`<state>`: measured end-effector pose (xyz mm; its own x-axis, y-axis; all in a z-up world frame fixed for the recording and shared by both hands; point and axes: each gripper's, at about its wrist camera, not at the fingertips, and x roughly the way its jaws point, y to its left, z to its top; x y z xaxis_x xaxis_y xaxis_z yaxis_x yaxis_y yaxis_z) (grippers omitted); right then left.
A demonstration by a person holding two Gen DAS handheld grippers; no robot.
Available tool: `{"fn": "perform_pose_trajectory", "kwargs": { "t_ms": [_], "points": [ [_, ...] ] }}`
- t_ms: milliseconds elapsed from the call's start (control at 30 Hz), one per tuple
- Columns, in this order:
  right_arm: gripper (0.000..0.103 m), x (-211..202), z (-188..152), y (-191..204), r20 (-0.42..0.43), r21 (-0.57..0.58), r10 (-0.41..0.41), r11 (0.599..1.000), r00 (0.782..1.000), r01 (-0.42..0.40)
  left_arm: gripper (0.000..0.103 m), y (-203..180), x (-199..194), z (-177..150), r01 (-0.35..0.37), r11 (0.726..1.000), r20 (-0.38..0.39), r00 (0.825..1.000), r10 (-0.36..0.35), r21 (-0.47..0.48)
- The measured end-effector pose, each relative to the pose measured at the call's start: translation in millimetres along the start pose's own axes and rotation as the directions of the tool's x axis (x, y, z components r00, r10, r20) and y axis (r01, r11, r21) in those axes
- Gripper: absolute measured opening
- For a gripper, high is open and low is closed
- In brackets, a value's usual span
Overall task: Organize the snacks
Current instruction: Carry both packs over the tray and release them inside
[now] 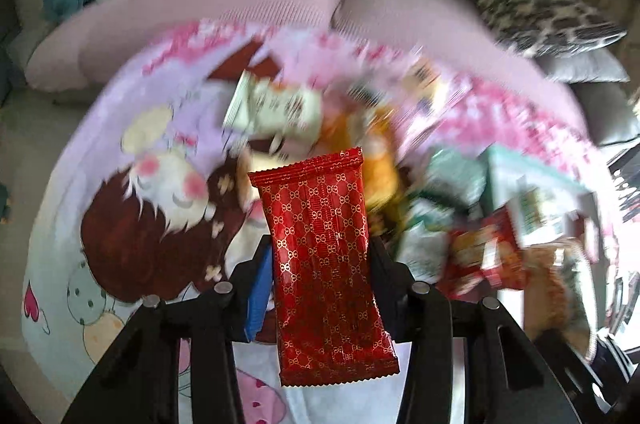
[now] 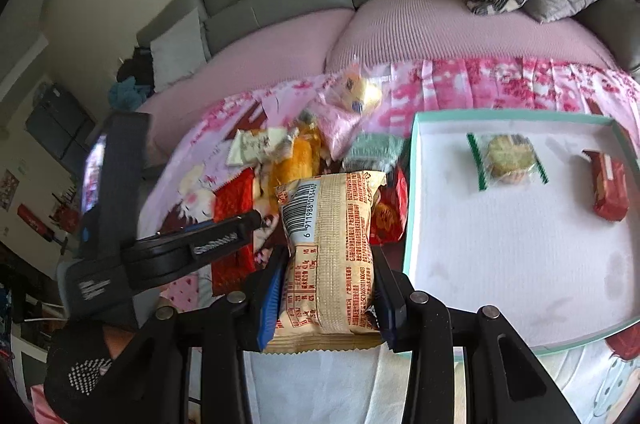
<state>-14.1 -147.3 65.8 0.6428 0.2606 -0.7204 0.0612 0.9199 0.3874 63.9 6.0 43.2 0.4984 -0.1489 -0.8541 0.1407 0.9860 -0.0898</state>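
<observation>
red packet: [image 1: 324, 264] gold-patterned wrapper, standing up between the pads of the left hand-held gripper [image 1: 320, 288], off the pile.
beige packet: [image 2: 332, 256] barcode side up, in the right hand-held gripper [image 2: 328, 288], hanging just left of the box.
box: [image 2: 412, 184] teal-rimmed, white inside, right side of the tabletop. Holds a clear-wrapped cake [image 2: 508, 160] at the far middle and a small red pack [image 2: 608, 192] by the right wall.
pile: [image 2: 296, 152] loose snacks left of the box on the pink cartoon cloth [image 2: 480, 84], unsorted. Blurred in the left wrist view.
step: both packets picked, neither in the box yet. Judged early; most of the pile is left.
next move: carry the beige packet right over the near-left rim, let go on bare floor clear of the two items. Red one follows, longer reach.
left hand-held gripper: pinching the red packet, pads on both long edges.
right hand-held gripper: clamped on the beige packet, sides slightly squeezed.
risk: slick wrappers may slip out.
</observation>
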Motion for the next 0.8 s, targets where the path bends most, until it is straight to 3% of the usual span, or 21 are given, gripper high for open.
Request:
{"fn": "perform_pose_trajectory", "kwargs": {
  "t_ms": [133, 267, 367, 500, 633, 800],
  "points": [
    [0.042, -10, 3, -22, 0.027, 0.052, -0.018, 0.999, 0.999, 0.016, 0.047, -20, -11, 1, 0.06, 0.997, 0.049, 0.997, -0.062, 0.044],
    [0.042, -17, 4, -67, 0.033, 0.16, -0.125, 0.98, 0.992, 0.118, 0.047, -57, -13, -1, 0.15, 0.981, 0.037, 0.987, -0.156, 0.123],
    [0.042, -30, 2, -109, 0.03, 0.25, -0.262, 0.936, 0.965, 0.247, 0.047, -91, -16, -11, 0.208, 0.955, 0.035, 0.975, -0.22, 0.21],
    [0.042, -51, -8, -163, -0.01, 0.356, -0.424, 0.845, 0.906, 0.399, 0.047, -136, -14, -22, 0.269, 0.915, -0.006, 0.96, -0.28, 0.299],
    [0.042, -61, -17, -199, -0.042, 0.431, -0.449, 0.798, 0.893, 0.422, 0.047, -169, -4, -30, 0.29, 0.888, -0.035, 0.954, -0.298, 0.357],
    [0.042, -63, -25, -218, -0.066, 0.456, -0.449, 0.781, 0.891, 0.427, 0.047, -190, 22, -34, 0.294, 0.887, -0.065, 0.955, -0.291, 0.356]
  ]
}}
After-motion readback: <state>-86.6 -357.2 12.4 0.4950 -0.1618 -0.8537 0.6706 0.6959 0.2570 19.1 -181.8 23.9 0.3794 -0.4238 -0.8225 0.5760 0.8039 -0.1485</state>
